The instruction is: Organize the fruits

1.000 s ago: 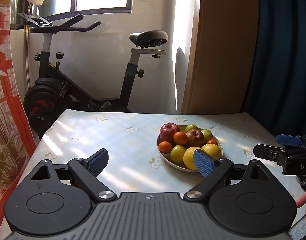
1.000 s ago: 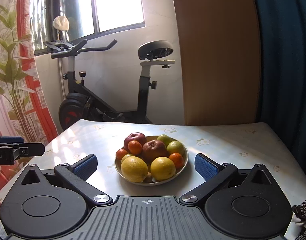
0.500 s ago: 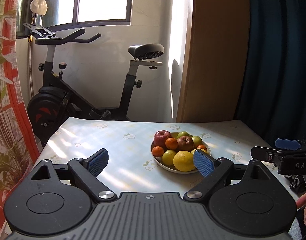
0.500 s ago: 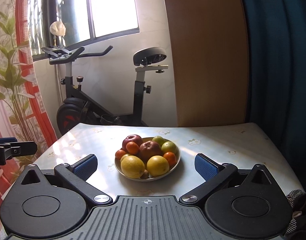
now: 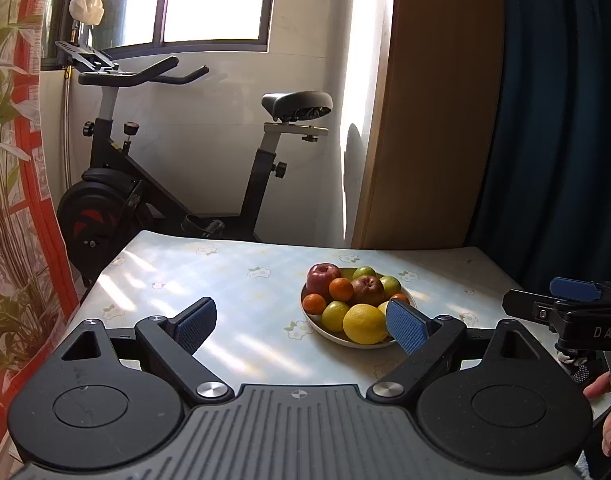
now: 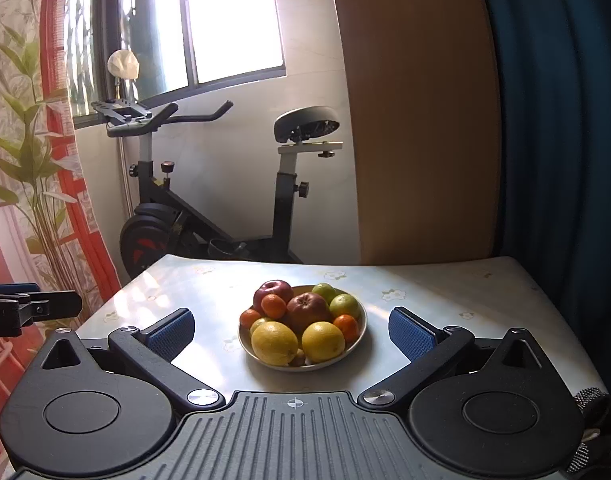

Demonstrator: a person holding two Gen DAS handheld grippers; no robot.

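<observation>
A pale plate [image 6: 359, 330] [image 5: 329, 338] piled with fruit sits mid-table on a floral cloth. It holds two yellow lemons [image 6: 274, 343], a red apple [image 6: 271, 291] [image 5: 323, 276], a darker apple [image 6: 307, 308], green fruits [image 6: 344, 305] and small oranges [image 6: 273, 306] [image 5: 340, 289]. My right gripper [image 6: 291, 330] is open, short of the plate, nothing between its blue pads. My left gripper [image 5: 301, 324] is open too, left of the plate; its right pad [image 5: 405, 326] overlaps the plate's near edge in view. The right gripper shows in the left view [image 5: 565, 304]; the left gripper's tip shows at the right view's edge [image 6: 29, 304].
The table [image 5: 185, 280] stands against a wall with an exercise bike [image 5: 145, 184] behind it, a wooden panel [image 5: 429, 120] and a dark blue curtain [image 5: 565, 120] at right, and a red patterned curtain [image 5: 9, 160] at left. A hand [image 5: 609, 416] holds the right gripper.
Both grippers have drawn back from the plate and risen a little; the fruit plate looks smaller and farther. Both stay open and no fruit has moved.
</observation>
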